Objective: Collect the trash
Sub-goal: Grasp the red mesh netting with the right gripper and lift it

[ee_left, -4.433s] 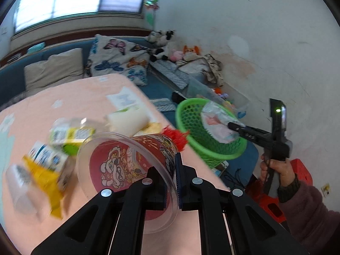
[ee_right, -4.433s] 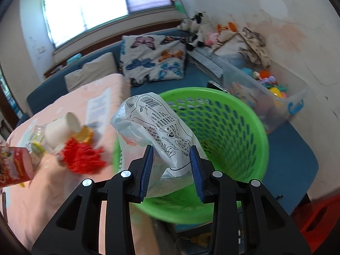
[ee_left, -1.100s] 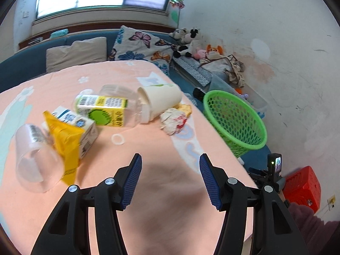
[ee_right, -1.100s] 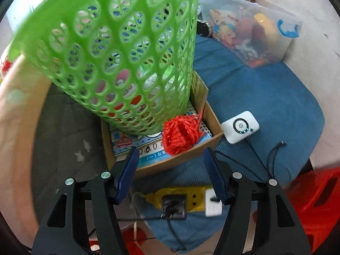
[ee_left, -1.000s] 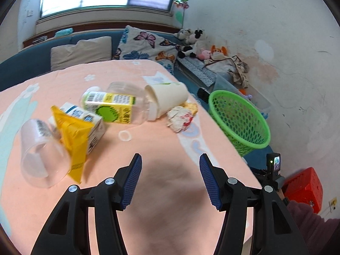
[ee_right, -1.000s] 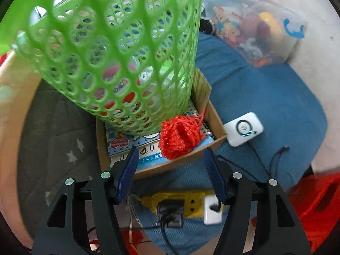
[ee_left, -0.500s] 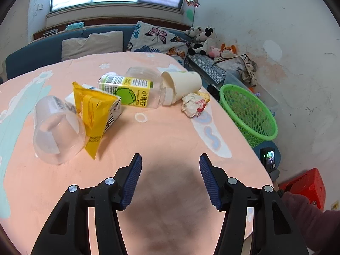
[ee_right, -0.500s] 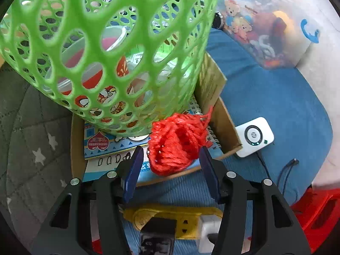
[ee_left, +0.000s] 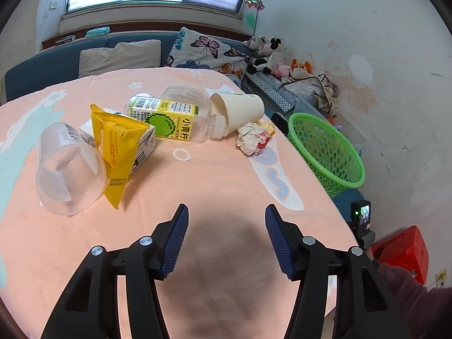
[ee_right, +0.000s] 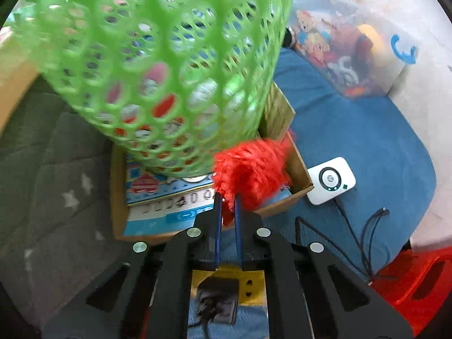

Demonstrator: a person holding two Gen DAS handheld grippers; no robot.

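Peach tablecloth table fills the left wrist view, trash bunched toward its far half. Green mesh basket stands off the table's right edge, low on the floor; seen close from the right wrist it sits in a cardboard box with printed paper, red and white trash visible through its holes. Clear plastic cup lies on its side near the left edge, barcode label on it. Yellow snack packet leans over a white carton, print too small to read. Clear bottle lies flat mid-table, yellow-green label reading "小青柠". White paper cup on its side touches the bottle's cap end. Crumpled wrapper near the right edge, just beside the cup. Small white ring lies alone on the cloth. Left gripper hovers over bare cloth at the near edge, jaws wide apart, nothing in them. Right gripper jaws nearly together, pinching red net wad at the basket's base, over the box. White device on the blue mat beside the box.
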